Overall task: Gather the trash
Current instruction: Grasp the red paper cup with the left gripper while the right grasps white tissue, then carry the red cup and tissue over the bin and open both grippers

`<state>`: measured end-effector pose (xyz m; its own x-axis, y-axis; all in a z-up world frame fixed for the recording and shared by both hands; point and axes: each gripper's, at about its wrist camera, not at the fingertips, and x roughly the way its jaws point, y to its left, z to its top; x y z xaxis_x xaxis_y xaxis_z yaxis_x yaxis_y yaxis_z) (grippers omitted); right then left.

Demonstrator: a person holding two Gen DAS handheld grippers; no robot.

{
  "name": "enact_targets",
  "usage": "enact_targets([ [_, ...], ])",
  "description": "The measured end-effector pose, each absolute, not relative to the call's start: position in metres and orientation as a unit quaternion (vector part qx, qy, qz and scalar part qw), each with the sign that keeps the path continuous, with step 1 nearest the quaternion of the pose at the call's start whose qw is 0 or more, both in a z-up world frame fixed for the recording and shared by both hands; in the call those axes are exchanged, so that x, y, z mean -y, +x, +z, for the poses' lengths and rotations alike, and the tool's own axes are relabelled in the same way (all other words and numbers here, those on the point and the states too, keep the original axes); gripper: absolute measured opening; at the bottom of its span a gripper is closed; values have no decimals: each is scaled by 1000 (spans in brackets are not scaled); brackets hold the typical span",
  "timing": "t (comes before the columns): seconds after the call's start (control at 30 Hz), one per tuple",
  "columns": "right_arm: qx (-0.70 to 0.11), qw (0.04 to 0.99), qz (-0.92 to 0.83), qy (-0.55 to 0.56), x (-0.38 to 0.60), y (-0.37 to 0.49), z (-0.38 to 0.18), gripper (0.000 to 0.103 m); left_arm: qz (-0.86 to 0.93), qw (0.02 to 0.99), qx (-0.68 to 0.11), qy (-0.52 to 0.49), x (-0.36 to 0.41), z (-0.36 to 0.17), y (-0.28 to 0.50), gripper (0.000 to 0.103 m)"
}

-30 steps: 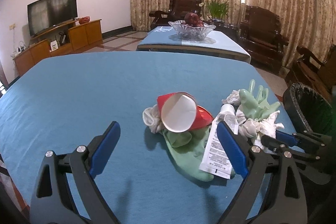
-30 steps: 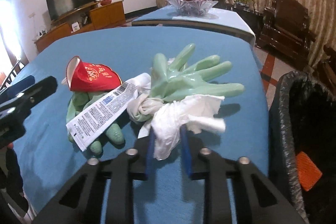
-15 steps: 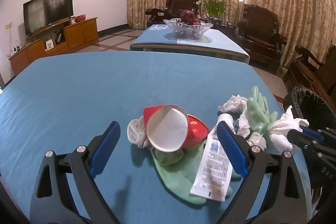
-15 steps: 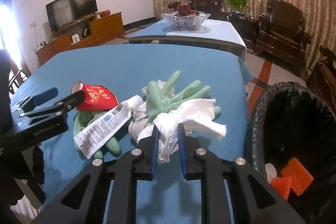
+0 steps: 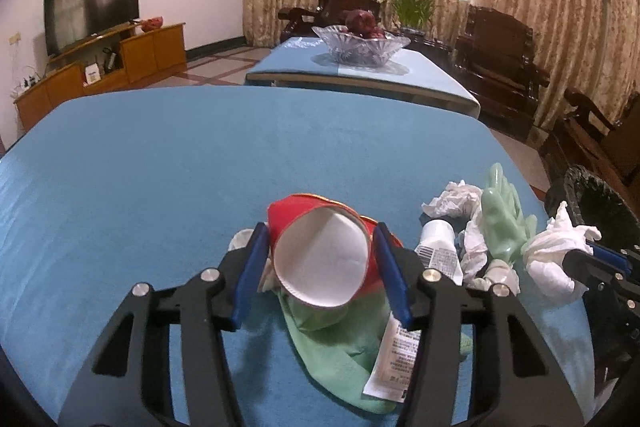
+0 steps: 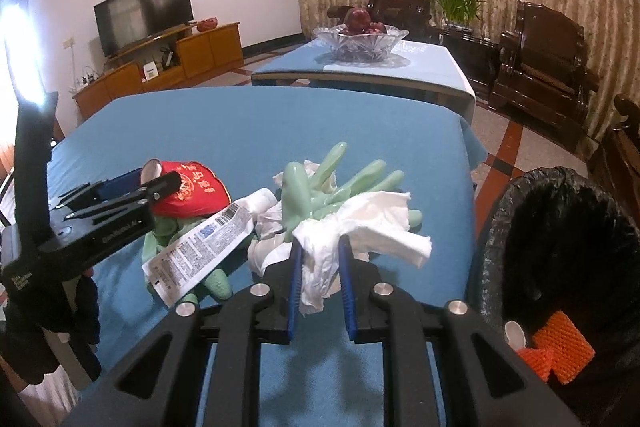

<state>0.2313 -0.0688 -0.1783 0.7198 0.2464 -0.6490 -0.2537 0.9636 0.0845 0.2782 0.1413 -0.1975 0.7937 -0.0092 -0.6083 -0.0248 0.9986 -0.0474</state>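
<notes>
A red paper cup [image 5: 320, 259] lies on its side on the blue tablecloth [image 5: 160, 187], its mouth toward the left wrist camera. My left gripper [image 5: 320, 231] is closing on it, and both blue pads touch its sides. Under the cup are a green glove [image 5: 340, 347] and a white tube [image 5: 436, 255]. My right gripper [image 6: 320, 247] is shut on a white tissue [image 6: 360, 223], held above the table beside the black-lined bin [image 6: 492, 227]. In the right wrist view, the left gripper [image 6: 160, 183] lies across the cup [image 6: 196, 195].
A second green glove [image 6: 332, 183] and crumpled tissues [image 5: 452, 199] lie by the tube [image 6: 200, 247]. The bin holds orange pieces [image 6: 560, 347]. Beyond stand a table with a glass fruit bowl [image 5: 360, 43], dark armchairs [image 6: 540, 59] and a TV cabinet [image 5: 100, 75].
The left jaws have narrowed from wide apart to the cup's sides after moving in on it. The right gripper has lifted the tissue off the pile.
</notes>
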Motion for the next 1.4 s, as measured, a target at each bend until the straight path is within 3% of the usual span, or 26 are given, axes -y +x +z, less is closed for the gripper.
enact_targets([
  [0.77,-303,942,143,21,86,206,-137,17,6,967,-253,-7,-122,-129,215,48],
  [1.4,-250,963,93,39,161,166,-87,17,-76,975,-209,3,-34,-83,197,48],
])
